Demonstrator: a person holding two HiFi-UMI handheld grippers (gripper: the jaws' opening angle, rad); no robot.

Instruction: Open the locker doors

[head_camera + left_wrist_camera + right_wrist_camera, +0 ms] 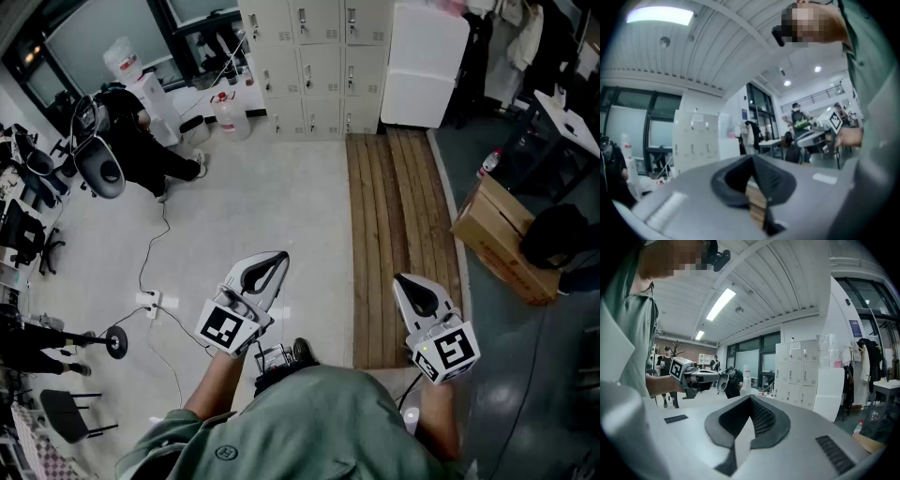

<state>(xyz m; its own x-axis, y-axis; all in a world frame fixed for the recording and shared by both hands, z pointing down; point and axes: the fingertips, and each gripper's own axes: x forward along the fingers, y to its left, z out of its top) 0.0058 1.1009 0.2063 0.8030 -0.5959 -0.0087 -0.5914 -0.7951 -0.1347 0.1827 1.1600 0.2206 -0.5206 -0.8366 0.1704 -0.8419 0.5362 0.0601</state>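
The beige lockers (pixel 309 56) stand against the far wall with all their doors closed. They also show in the left gripper view as lockers (pixel 696 140) and in the right gripper view as lockers (pixel 801 371). My left gripper (pixel 278 256) and right gripper (pixel 403 279) are held low near my body, several steps from the lockers and pointing toward them. The jaw tips meet in both gripper views, left gripper (pixel 752 158) and right gripper (pixel 750 398), with nothing held.
A white cabinet (pixel 427 66) stands right of the lockers. A wooden plank strip (pixel 398 234) runs toward them. A cardboard box (pixel 502 239) and a bottle (pixel 487 164) are on the right. At left are a person in black (pixel 141 141), a water jug (pixel 230 117) and a power strip (pixel 150 302).
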